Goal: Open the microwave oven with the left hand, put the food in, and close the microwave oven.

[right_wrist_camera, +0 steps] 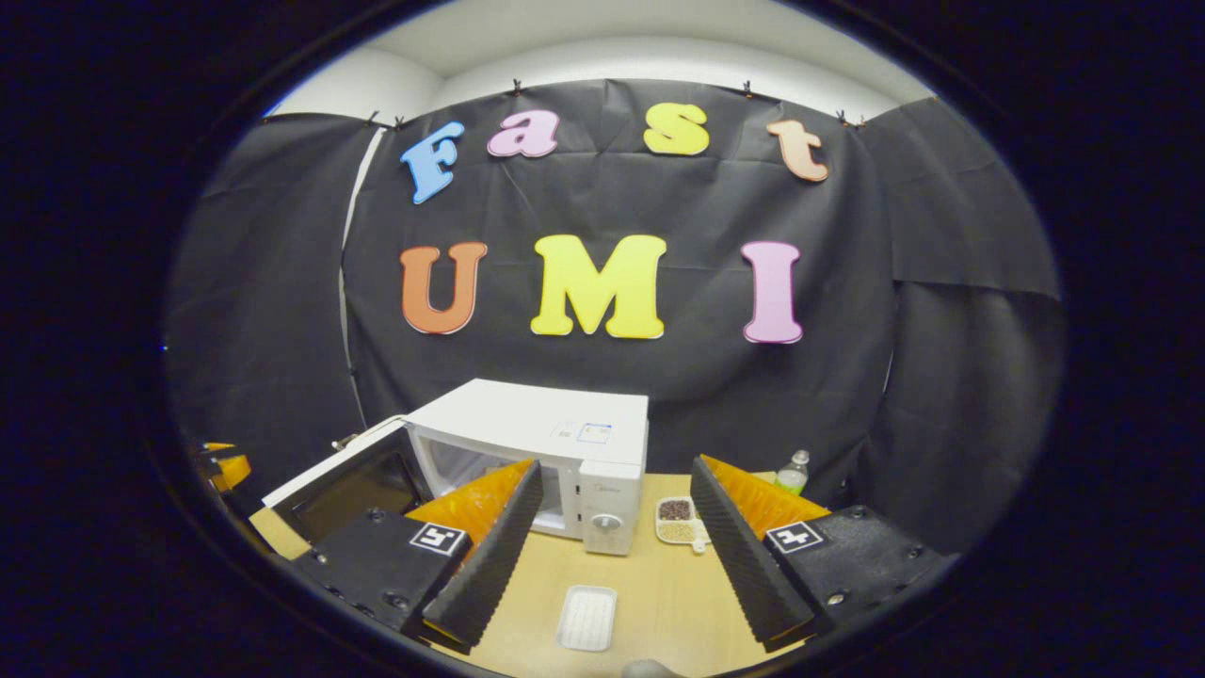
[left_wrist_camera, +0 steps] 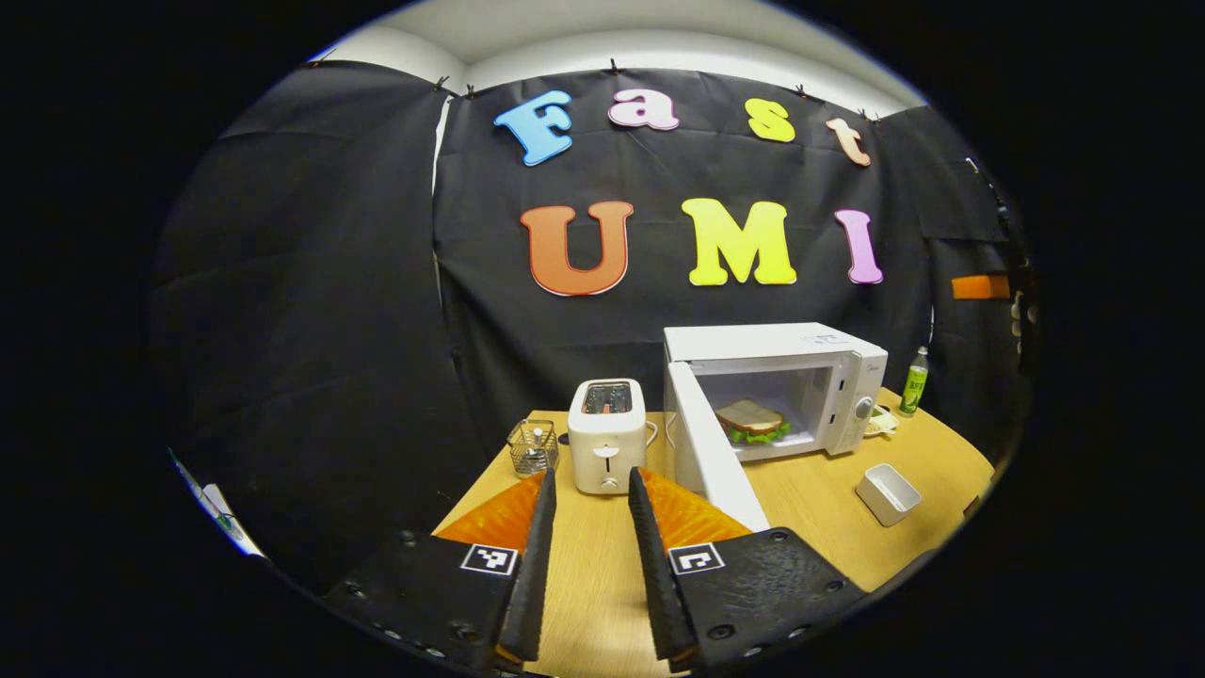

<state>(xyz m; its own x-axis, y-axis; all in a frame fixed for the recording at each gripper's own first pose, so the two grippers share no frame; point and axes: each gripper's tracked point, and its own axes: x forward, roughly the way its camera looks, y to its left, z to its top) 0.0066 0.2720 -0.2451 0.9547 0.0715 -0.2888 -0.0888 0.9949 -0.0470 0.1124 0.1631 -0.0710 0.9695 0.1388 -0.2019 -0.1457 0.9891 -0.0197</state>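
In the left gripper view, the left gripper hangs above the near part of the wooden desk with its jaws apart and nothing between them. Straight ahead past the fingers stands a white toaster, and a small wire basket sits just to its left. To the right of the toaster is the white microwave oven, its door swung wide open toward the camera. The food, a sandwich with green leaves showing under the bread, lies inside the oven's cavity. A small white tray rests on the desk in front of the oven's right side, and a green bottle stands at the far right by the black cloth wall. In the right gripper view, the right gripper is also held over the desk with its jaws wide apart and empty. The microwave oven sits ahead and to the left, its door hanging open on the left side. The white tray lies on the desk between the fingers, a divided dish of small dark and pale bits sits just right of the oven, and the bottle stands behind it.
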